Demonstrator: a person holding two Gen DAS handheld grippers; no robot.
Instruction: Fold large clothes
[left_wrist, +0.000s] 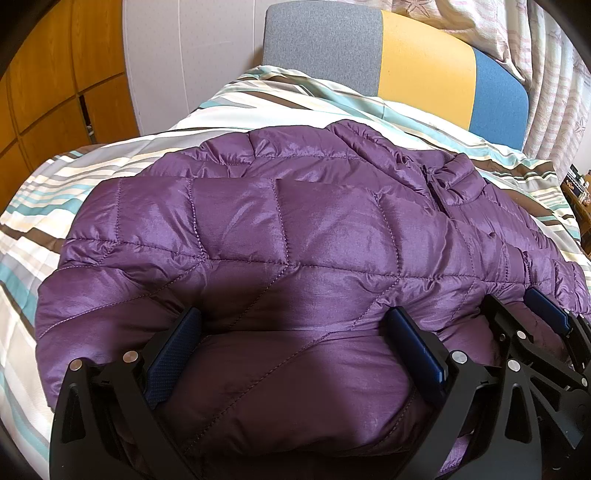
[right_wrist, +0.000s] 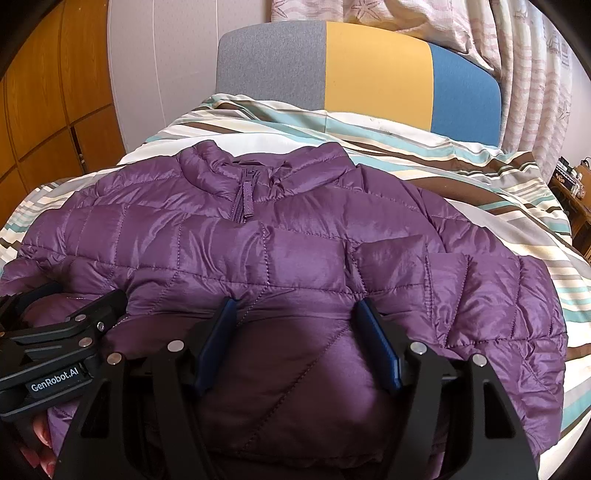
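A purple quilted puffer jacket (left_wrist: 295, 221) (right_wrist: 295, 251) lies front up on the bed. Its zipped collar (right_wrist: 243, 199) points toward the headboard, and a sleeve lies folded across the chest. My left gripper (left_wrist: 293, 325) stands wide at the near hem. A puffed bulge of jacket fills the gap between its blue pads (left_wrist: 173, 350), and I see no pinch. My right gripper (right_wrist: 295, 310) sits just to the right on the same hem, jaws apart, with fabric bulging between its pads (right_wrist: 376, 343). Each gripper shows in the other's view (left_wrist: 521, 314) (right_wrist: 70, 299).
A striped white, teal and brown bedspread (left_wrist: 55, 192) (right_wrist: 480, 177) lies under the jacket. Behind it stands a grey, yellow and blue headboard (left_wrist: 424, 62). Wooden cupboard doors (left_wrist: 55, 92) are at the left, curtains (left_wrist: 546, 74) and a small shelf (left_wrist: 580, 199) at the right. Fingertips (right_wrist: 40, 439) show at the lower left.
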